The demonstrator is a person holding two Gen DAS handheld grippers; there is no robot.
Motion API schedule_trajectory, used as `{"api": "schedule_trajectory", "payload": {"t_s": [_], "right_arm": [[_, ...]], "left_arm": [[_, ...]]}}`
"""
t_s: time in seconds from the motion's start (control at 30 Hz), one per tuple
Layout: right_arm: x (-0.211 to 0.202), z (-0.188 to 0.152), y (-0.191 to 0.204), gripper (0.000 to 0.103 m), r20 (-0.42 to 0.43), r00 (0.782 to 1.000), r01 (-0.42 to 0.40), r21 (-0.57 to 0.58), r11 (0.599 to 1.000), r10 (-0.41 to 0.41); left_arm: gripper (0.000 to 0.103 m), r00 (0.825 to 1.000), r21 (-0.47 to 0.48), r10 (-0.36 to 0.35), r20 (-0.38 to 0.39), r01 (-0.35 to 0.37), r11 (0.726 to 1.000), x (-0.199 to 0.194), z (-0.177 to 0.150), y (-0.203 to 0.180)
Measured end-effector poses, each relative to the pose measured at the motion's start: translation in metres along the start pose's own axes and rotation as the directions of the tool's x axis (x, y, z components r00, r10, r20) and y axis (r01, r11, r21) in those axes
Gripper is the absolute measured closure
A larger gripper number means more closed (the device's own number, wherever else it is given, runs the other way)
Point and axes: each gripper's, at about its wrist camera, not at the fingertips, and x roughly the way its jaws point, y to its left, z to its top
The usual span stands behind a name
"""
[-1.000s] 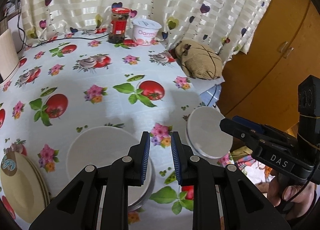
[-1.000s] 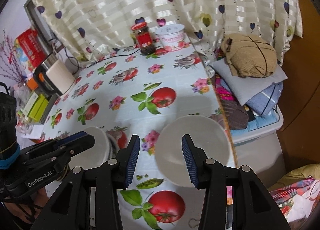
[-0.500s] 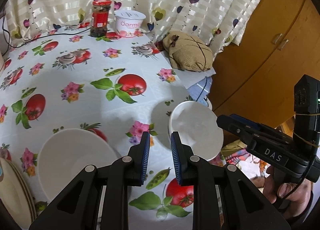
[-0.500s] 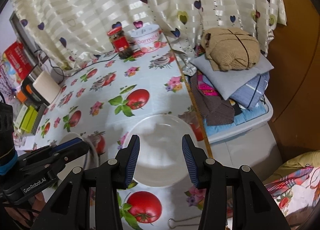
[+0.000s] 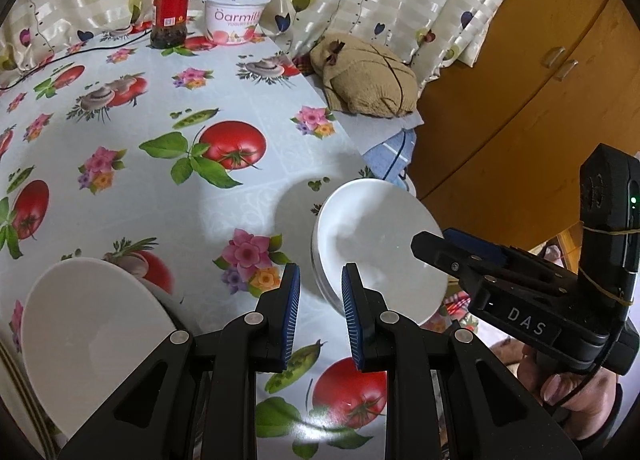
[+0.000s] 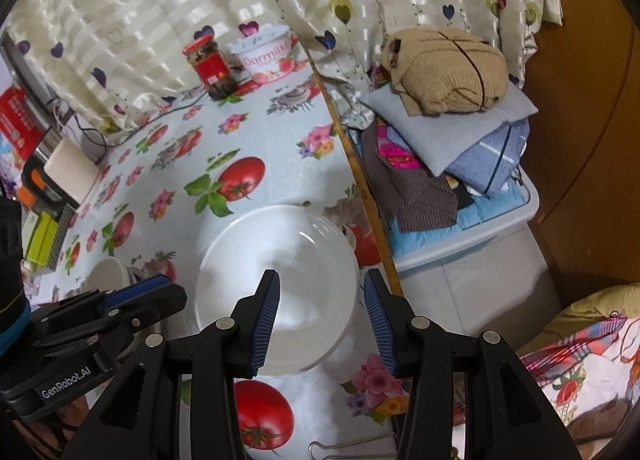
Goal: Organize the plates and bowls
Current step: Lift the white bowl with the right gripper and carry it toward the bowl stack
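Observation:
A white bowl (image 5: 376,248), apparently nested in a second one, sits near the right edge of the tomato-print table (image 5: 224,188). My right gripper (image 6: 322,288) hangs open just over this bowl (image 6: 240,280), one finger above its inside and the other past its right rim; whether it touches I cannot tell. From the left wrist view the right gripper (image 5: 452,250) reaches in over the bowl's right side. My left gripper (image 5: 319,284) is open by a narrow gap with nothing in it, just left of that bowl. Another white bowl (image 5: 88,324) sits at the lower left.
A red-lidded jar (image 5: 171,10) and a yogurt tub (image 5: 236,18) stand by the curtain at the back. Folded clothes (image 6: 448,128) are piled on a bin beside the table edge, with a wooden cabinet (image 5: 520,100) behind. Beige plates (image 5: 12,380) lie at far left. A kettle (image 6: 68,172) stands left.
Both grippers have moved down and toward the right-hand bowl, which now looms larger. The right gripper has come over the bowl. Neither gap has changed.

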Motion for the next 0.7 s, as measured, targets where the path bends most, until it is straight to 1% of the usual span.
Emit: {"api": "schedule_trajectory", "payload": {"t_s": [0.1,0.3,0.4,0.53,0.7], "right_arm": [[0.005,-0.001,-0.002,0.060,-0.007,1.000,0.004,0.003,1.000,-0.004],[0.015,-0.003,-0.006,0.070,-0.028,1.000,0.008,0.007,1.000,-0.007],[0.018,-0.005,-0.008,0.073,-0.036,0.999,0.007,0.010,1.000,-0.007],[0.022,-0.007,-0.009,0.081,-0.044,0.999,0.008,0.008,1.000,-0.008],[0.026,-0.009,-0.010,0.084,-0.051,0.999,0.006,0.006,1.000,-0.006]], "left_arm": [[0.080,1.000,0.001,-0.005,-0.010,0.005,1.000,0.005,0.000,-0.001],[0.080,1.000,0.012,-0.008,-0.021,0.008,1.000,0.014,0.001,-0.005],[0.080,1.000,0.024,-0.005,-0.027,0.006,1.000,0.018,0.000,-0.007],[0.080,1.000,0.035,0.005,-0.029,-0.004,0.999,0.021,-0.001,-0.009],[0.081,1.000,0.046,0.015,-0.026,-0.014,0.999,0.022,-0.002,-0.010]]}}
